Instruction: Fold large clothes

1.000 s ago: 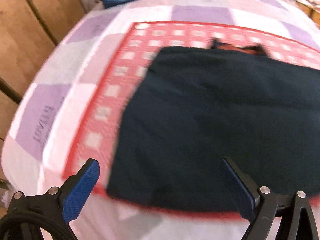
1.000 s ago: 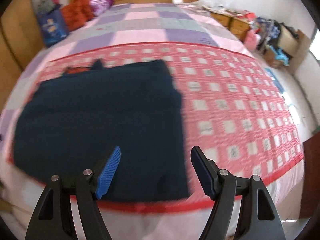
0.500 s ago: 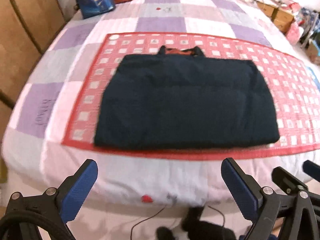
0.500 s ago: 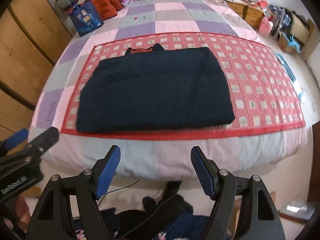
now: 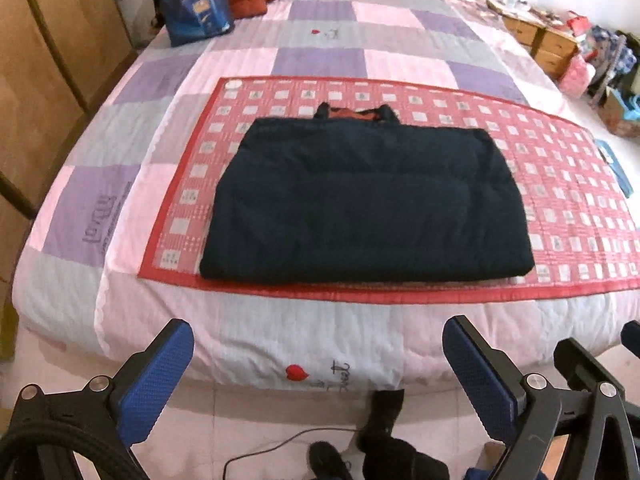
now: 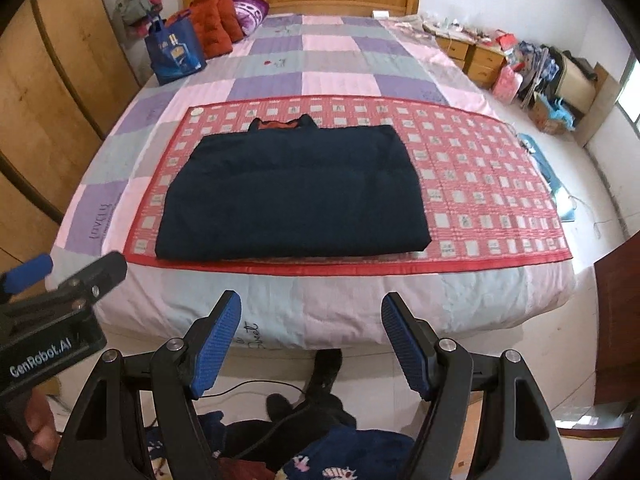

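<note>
A dark navy jacket (image 5: 364,204) lies folded into a flat rectangle on a red checked mat (image 5: 560,184) on the bed, with its orange-lined collar at the far edge. It also shows in the right wrist view (image 6: 292,196) on the mat (image 6: 480,184). My left gripper (image 5: 316,372) is open and empty, held back off the foot of the bed, above the floor. My right gripper (image 6: 312,344) is open and empty, also back from the bed. The left gripper's body (image 6: 60,312) shows at the left of the right wrist view.
The bed has a pink, purple and grey patchwork quilt (image 6: 328,52). A blue bag (image 6: 174,54) and an orange jacket (image 6: 214,26) sit near the headboard. Wooden wardrobes (image 6: 48,92) stand to the left. Cluttered drawers (image 6: 480,56) stand to the right. A cable (image 5: 276,444) and dark clothes lie on the floor.
Both grippers have pulled back from over the jacket to beyond the foot of the bed. The whole folded jacket and mat have come into view. Both stay open.
</note>
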Demonstrator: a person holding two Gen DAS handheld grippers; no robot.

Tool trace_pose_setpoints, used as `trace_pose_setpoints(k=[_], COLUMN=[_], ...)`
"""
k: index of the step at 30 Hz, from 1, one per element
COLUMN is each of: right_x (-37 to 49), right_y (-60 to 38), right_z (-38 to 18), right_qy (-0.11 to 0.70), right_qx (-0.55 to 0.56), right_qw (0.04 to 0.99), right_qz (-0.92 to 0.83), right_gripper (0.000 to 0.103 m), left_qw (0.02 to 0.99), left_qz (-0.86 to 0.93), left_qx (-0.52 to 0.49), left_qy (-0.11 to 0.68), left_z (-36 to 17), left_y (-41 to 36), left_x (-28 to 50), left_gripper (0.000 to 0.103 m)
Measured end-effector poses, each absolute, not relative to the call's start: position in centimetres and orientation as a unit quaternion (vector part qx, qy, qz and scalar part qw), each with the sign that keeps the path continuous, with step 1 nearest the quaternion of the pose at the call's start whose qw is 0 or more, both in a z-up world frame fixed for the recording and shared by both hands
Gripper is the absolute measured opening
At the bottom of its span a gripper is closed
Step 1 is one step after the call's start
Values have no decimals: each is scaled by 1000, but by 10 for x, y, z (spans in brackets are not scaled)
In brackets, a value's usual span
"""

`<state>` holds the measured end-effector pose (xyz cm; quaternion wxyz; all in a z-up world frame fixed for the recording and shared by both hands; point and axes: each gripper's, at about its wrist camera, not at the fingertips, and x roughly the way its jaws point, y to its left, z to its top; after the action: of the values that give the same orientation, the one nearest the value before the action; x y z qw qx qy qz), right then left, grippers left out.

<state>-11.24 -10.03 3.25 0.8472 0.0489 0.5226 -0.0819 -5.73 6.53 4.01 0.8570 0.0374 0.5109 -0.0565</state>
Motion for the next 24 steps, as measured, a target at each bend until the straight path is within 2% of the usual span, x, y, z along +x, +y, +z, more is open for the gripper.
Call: trace_pose_setpoints(k=[24], right_x=[-118], right_y=[-112], right_z=[46], right_qy=[520], right_qx=[67], right_qw=[847], right_qz=[-95], right_gripper=[76], left_qw=[860], left_qz=[-74], left_qx=[65], left_qy=[501], left_z=[52], left_y=[36], left_x=[-58], left_gripper=[102])
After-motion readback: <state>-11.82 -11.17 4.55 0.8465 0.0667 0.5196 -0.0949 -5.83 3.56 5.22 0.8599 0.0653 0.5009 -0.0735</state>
